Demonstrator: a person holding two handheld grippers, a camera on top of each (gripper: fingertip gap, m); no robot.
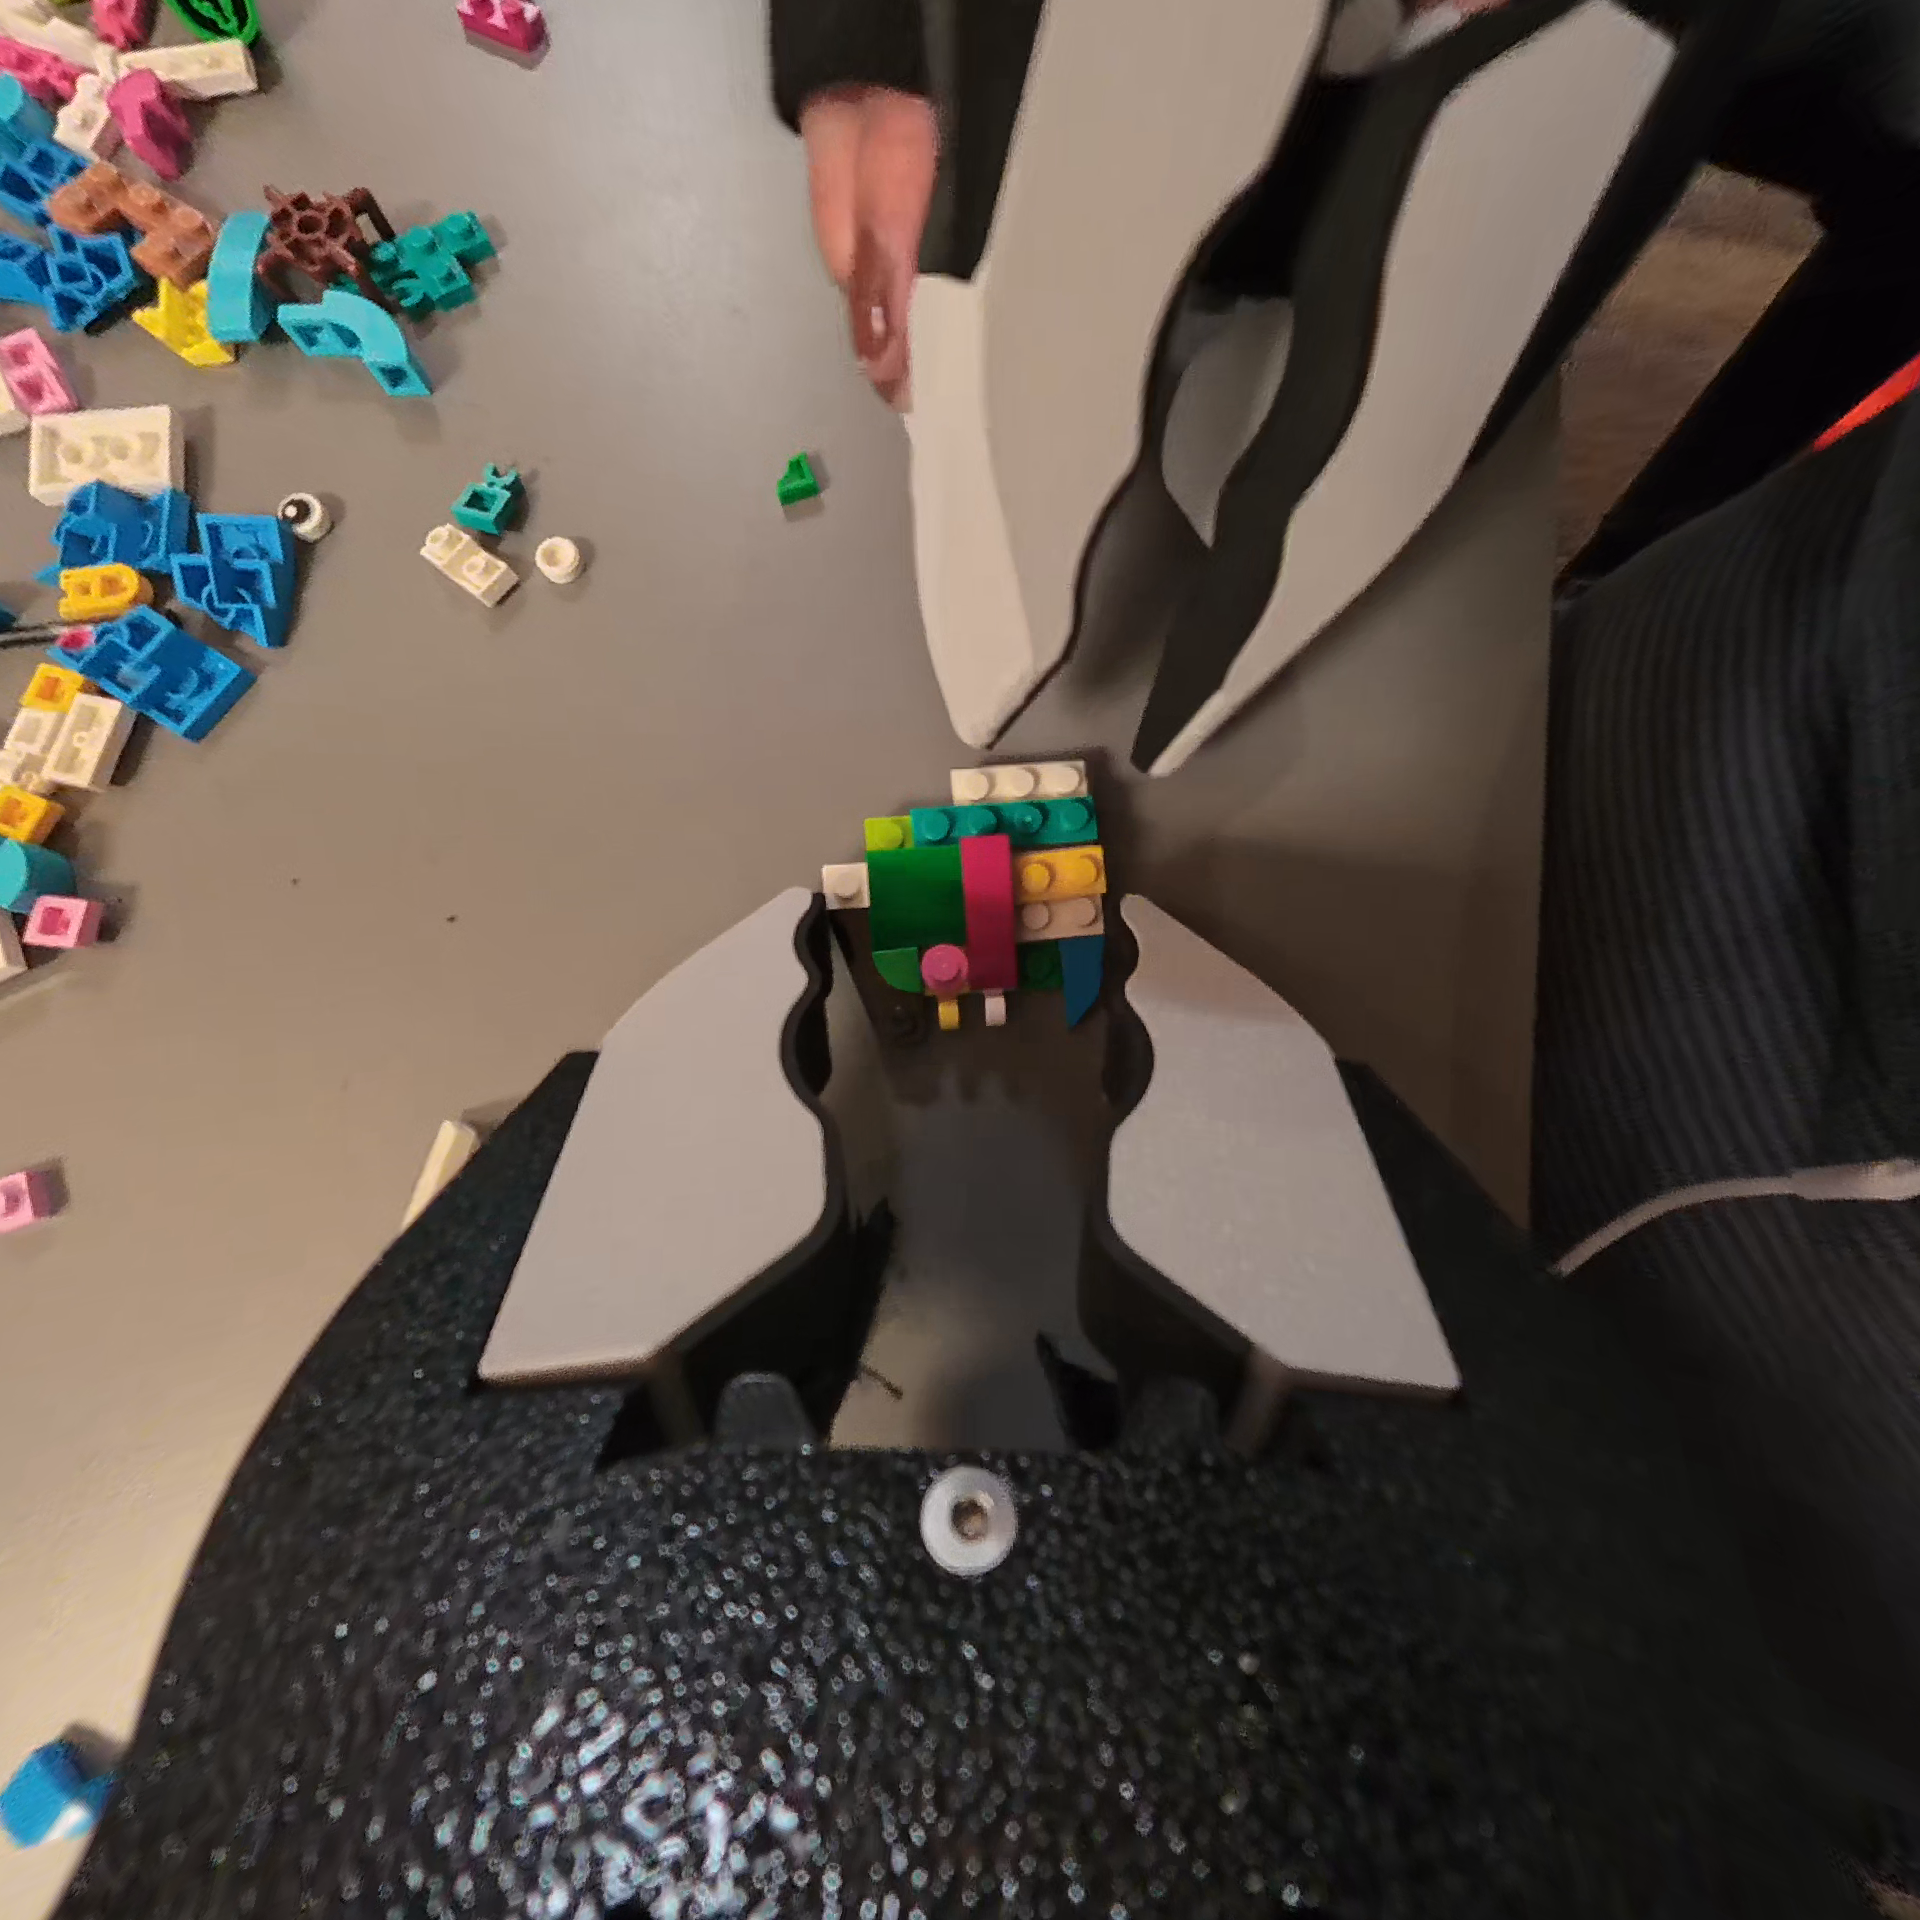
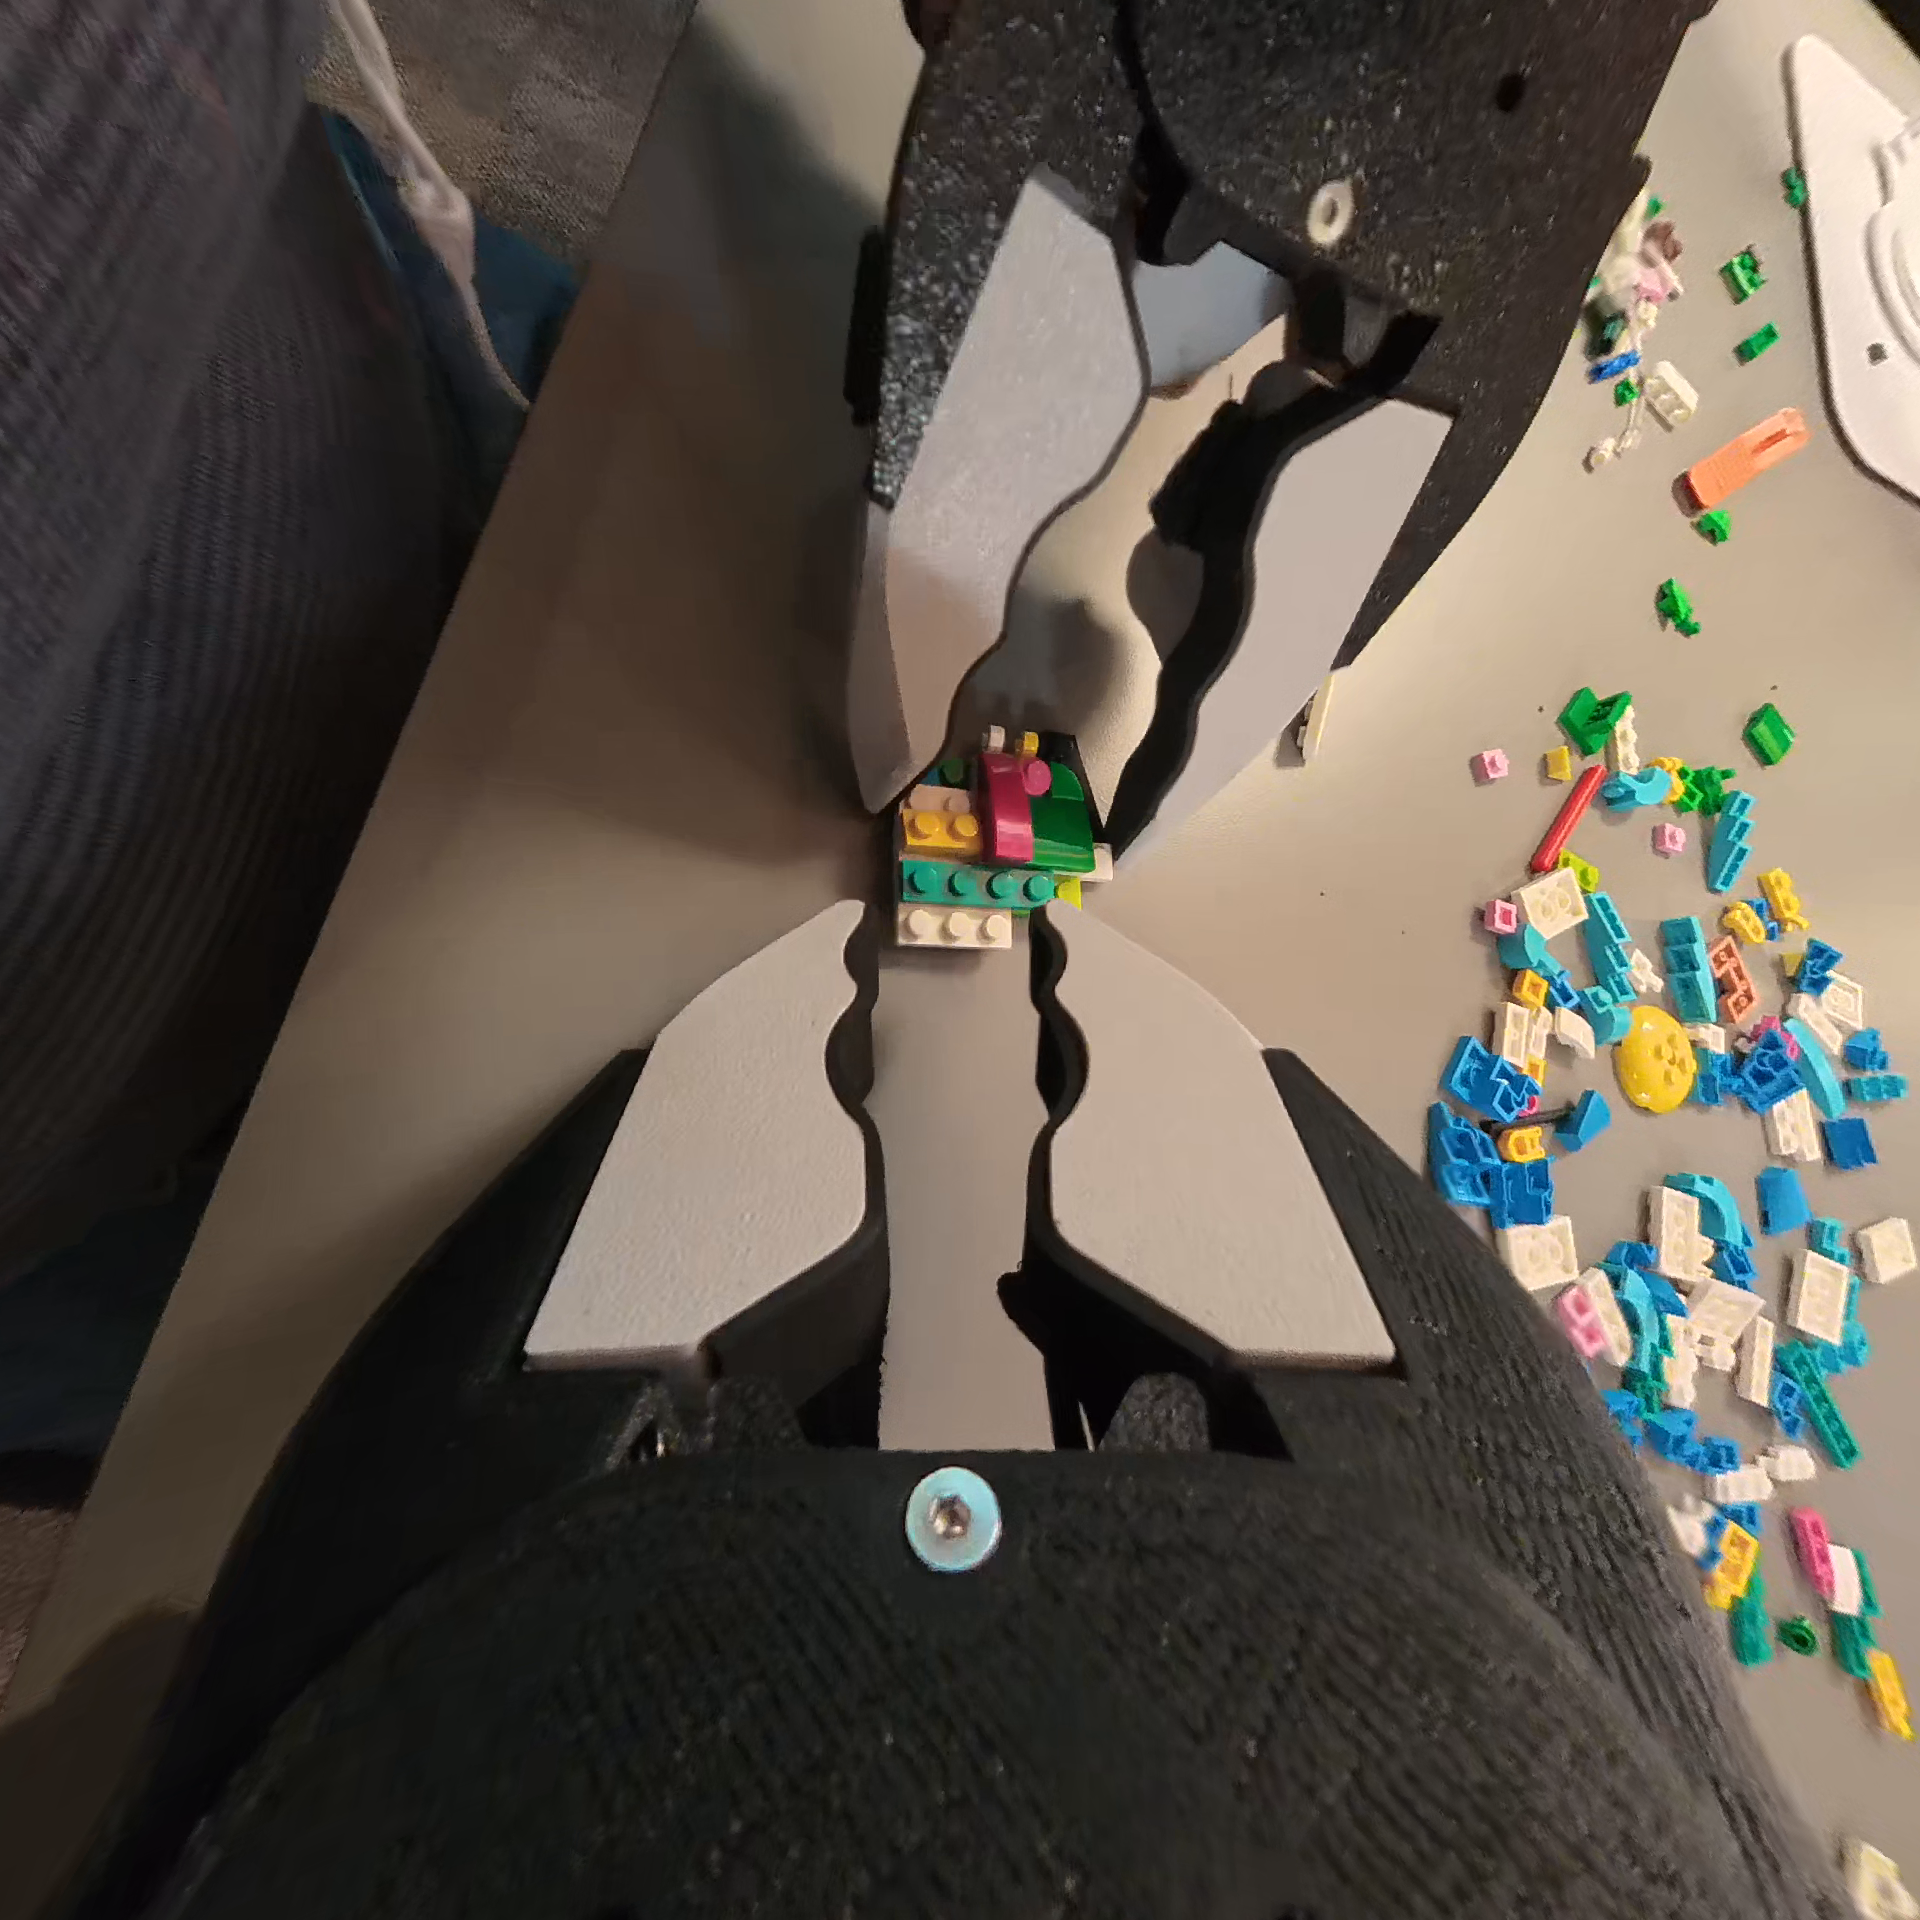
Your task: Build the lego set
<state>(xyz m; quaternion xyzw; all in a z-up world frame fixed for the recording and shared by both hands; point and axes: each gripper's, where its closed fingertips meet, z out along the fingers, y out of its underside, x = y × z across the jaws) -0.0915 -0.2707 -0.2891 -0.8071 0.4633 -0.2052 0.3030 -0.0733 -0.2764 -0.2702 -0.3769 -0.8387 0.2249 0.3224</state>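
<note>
A small lego build (image 1: 977,894) of green, teal, yellow, white and magenta bricks on a black plate sits between my left gripper's fingers. My left gripper (image 1: 971,909) is closed on its two sides. The right wrist view shows the same build (image 2: 987,842) with the left gripper (image 2: 997,816) coming in from the far side. My right gripper (image 2: 951,920) is open and empty. Its tips flank the white brick (image 2: 954,925) at the near end of the build. In the left wrist view the right gripper (image 1: 1060,750) comes in just beyond that white brick (image 1: 1018,779).
A pile of loose bricks (image 1: 135,520) lies left of the build; it also shows at the right in the right wrist view (image 2: 1683,1091). A person's hand (image 1: 873,239) hangs above the table. The table edge (image 1: 1538,831) runs close beside the build. An orange brick separator (image 2: 1745,457) lies far right.
</note>
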